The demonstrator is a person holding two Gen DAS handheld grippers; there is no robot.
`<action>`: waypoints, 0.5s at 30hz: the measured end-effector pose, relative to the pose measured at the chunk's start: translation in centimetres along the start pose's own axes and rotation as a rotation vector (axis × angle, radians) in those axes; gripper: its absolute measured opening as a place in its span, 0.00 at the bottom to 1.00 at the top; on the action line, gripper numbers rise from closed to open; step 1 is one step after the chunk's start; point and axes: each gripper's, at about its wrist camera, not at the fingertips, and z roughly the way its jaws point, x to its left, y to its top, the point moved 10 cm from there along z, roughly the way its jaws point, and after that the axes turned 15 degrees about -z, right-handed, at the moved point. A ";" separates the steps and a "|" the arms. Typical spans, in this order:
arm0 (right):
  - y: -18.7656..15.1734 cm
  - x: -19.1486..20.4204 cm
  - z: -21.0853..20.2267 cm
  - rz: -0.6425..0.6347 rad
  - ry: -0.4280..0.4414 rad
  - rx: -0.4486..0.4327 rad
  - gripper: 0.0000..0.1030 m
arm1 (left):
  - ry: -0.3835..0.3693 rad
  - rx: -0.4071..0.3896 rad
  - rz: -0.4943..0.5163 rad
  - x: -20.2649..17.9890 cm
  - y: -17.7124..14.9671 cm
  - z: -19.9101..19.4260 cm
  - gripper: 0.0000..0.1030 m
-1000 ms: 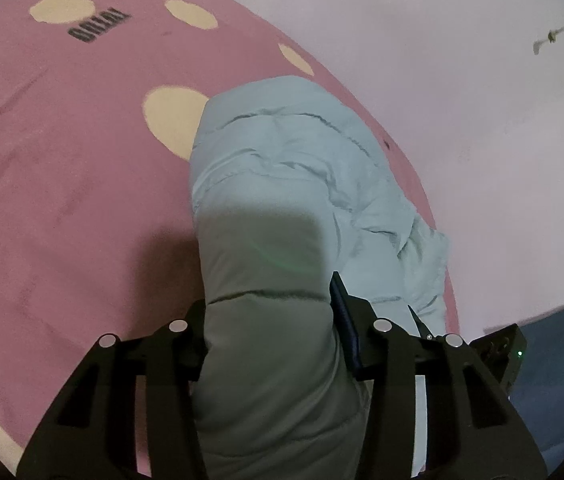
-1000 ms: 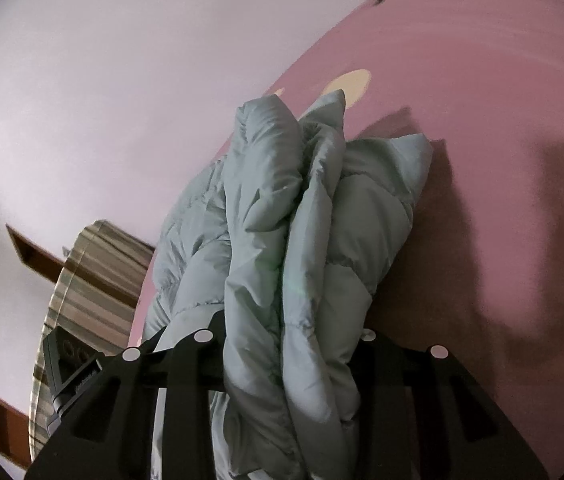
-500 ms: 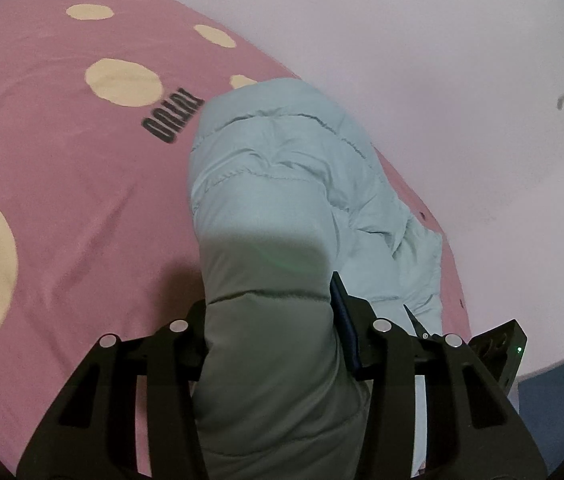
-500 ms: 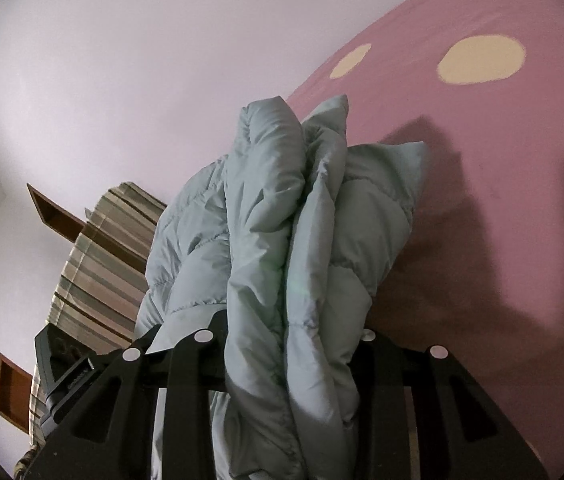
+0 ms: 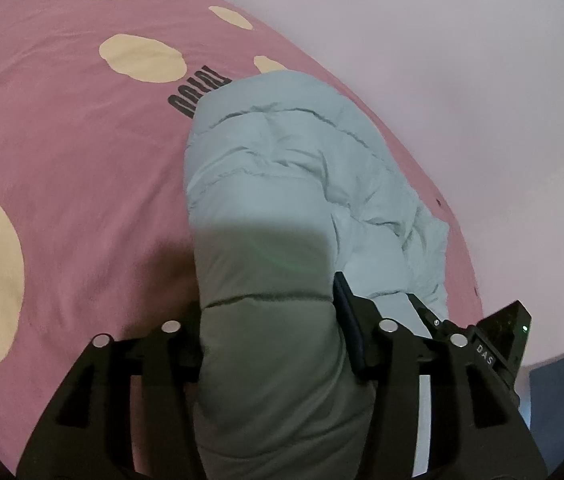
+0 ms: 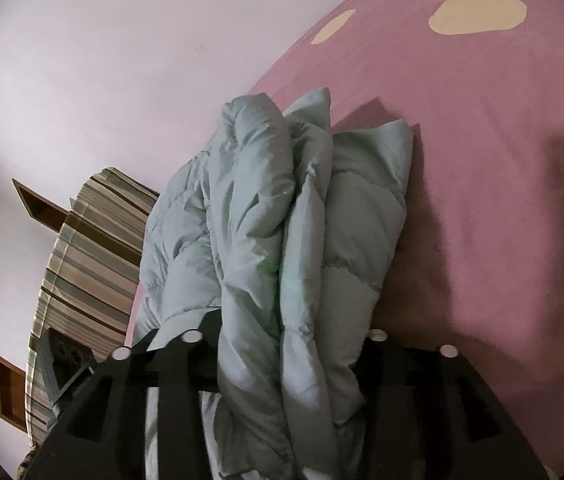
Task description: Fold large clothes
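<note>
A pale blue-grey puffer jacket is bunched in thick folds and held up over a pink bedsheet. My left gripper is shut on one thick fold of it, which fills the gap between the jaws. In the right wrist view the same jacket hangs in several stacked layers, and my right gripper is shut on that bundle. The other gripper shows at the lower right of the left wrist view and at the lower left of the right wrist view. Fingertips are buried in fabric.
The pink sheet has cream dots and black lettering. A pale wall stands behind the bed. A striped cushion or cloth and brown wooden pieces lie at the left of the right wrist view.
Both grippers have carried the jacket along over the bed, still gripping it. More dotted sheet and the lettering have come into view; the striped cloth shows larger.
</note>
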 end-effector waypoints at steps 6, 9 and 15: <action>1.8 -1.4 -2.1 0.017 -0.005 -0.028 0.68 | -0.037 0.033 0.000 0.3 2.4 -0.5 0.66; 3.3 -3.4 -1.8 0.085 -0.011 -0.034 0.70 | -0.041 0.040 -0.018 0.6 4.4 0.6 0.67; 5.2 -4.2 0.6 0.120 0.012 -0.005 0.70 | -0.030 0.067 -0.026 0.7 6.2 2.6 0.68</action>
